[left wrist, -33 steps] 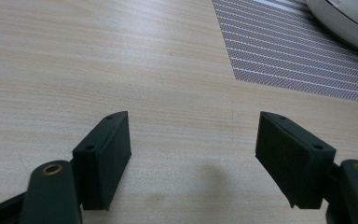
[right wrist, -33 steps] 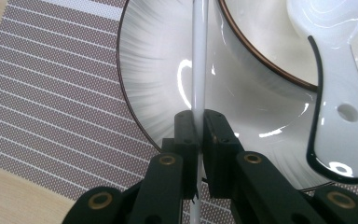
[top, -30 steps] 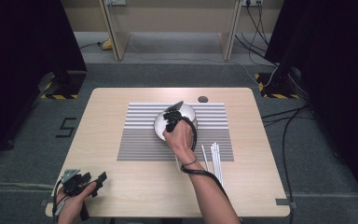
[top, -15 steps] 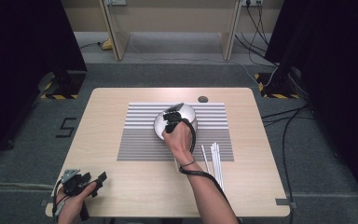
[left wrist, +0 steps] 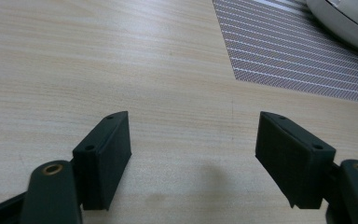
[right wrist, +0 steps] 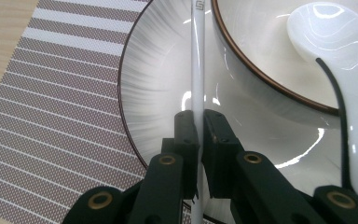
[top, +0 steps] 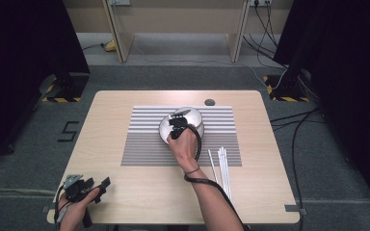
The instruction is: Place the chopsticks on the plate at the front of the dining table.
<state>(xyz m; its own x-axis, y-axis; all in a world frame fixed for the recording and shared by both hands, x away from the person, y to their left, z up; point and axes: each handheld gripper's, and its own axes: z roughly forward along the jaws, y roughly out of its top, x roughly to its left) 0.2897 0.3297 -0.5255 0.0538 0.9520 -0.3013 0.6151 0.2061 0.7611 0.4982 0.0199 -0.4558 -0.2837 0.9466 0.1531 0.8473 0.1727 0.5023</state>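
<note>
The left gripper [top: 95, 186] rests with jaws spread at the table's [top: 125, 202] near left corner, bare wood around it. Farther in, the right gripper [right wrist: 200, 135] pinches a white chopstick [right wrist: 197, 70] over the plate [right wrist: 158, 70] under the bowl [right wrist: 261, 42], on the striped placemat [top: 139, 144]; loose chopsticks [top: 223, 166] lie near the mat's right edge.

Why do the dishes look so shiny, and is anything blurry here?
Right gripper view: white glare streaks on the plate and spoon; the chopstick stays sharp. Left gripper view: soft shadow on the table between the jaws. High view: dark, murky edges.
</note>
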